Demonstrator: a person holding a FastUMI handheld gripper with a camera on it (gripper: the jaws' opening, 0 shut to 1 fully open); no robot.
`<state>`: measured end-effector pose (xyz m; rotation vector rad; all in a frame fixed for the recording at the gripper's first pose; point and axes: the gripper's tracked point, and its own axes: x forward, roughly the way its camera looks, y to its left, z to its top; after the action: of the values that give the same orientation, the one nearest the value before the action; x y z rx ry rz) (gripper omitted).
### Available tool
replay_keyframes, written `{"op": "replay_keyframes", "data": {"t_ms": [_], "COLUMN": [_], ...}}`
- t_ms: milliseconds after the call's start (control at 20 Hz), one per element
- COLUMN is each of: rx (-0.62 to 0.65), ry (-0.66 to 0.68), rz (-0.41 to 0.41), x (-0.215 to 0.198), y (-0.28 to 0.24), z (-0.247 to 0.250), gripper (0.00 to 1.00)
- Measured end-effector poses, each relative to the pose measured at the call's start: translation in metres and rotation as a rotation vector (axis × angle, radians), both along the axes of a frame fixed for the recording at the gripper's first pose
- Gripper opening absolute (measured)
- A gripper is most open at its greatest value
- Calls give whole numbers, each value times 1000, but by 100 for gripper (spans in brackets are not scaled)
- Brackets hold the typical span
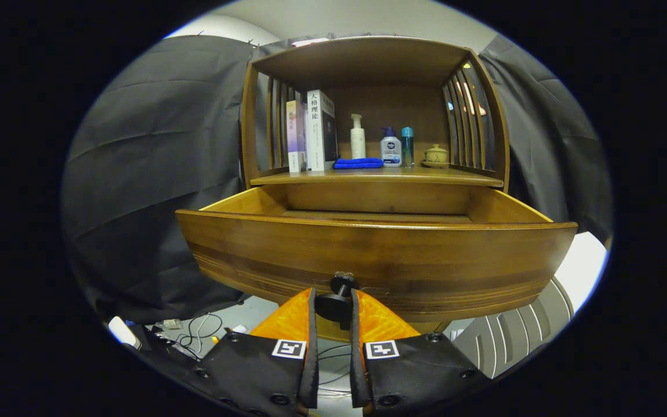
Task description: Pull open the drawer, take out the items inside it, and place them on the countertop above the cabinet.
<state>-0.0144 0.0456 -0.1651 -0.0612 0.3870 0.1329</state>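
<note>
Gripper [333, 307] clamped on drawer knob [336, 301], both fingers pressing its sides. At 12 o'clock, drawer [377, 260] pulled out (contents hidden behind its front). Farther on, same bearing: countertop [461, 175] with books [312, 132], blue cloth [358, 164], bottles [391, 147].

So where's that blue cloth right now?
The blue cloth lies on the countertop above the open drawer, in front of the white pump bottle, right of the books.
</note>
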Motion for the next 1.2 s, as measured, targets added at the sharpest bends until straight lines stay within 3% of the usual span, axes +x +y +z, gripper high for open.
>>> {"op": "replay_keyframes", "data": {"t_ms": [400,450,600,800,1050,1200], "rx": [-54,-65,-100,-26,16,13], "ry": [-61,-115,-275,-256,-136,26], "rz": [34,34,60,81,119,186], "x": [-11,-11,-1,20,69,97], "y": [2,2,5,2,-7,-3], "z": [12,26,82,124,146,127], "gripper": [23,28,57,97,96,97]}}
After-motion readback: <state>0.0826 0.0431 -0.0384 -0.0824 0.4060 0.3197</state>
